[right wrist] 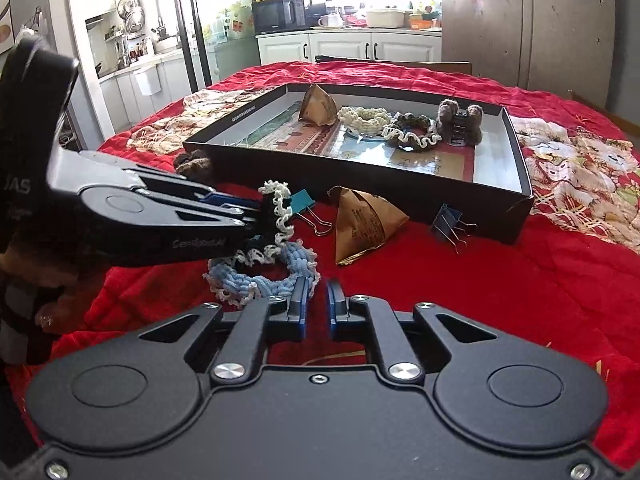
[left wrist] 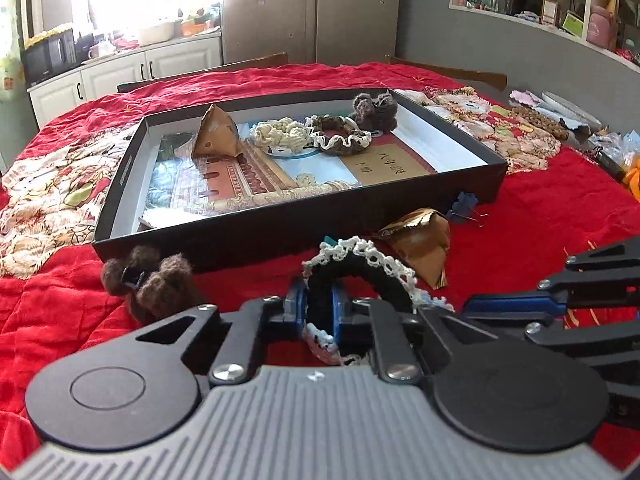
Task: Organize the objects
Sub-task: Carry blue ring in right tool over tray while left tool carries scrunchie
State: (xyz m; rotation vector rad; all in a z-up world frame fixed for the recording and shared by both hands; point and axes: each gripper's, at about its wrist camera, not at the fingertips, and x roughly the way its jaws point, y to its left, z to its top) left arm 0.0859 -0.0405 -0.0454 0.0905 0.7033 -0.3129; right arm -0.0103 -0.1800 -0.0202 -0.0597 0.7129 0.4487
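- The black scrunchie with white lace trim lies on the red cloth just in front of the black tray, and the left gripper is pinched onto its near side, the band squeezed between the blue pads.
- It looks light, soft and floppy, so the free loop will likely sag and swing when lifted; the thick band is a surer hold than the lace edge, which may snag or slip.
- A blue scrunchie lies touching it underneath, so it could drag along if the lace catches.
- The right gripper sits just beside the blue scrunchie with its jaws pressed close and nothing between them.
- Near at hand lie a brown paper packet, binder clips and a brown pom-pom clip, all apart from the grip.
- The tray has a raised near wall to clear; its front half, over the printed sheet, is open, while the far side holds other scrunchies.
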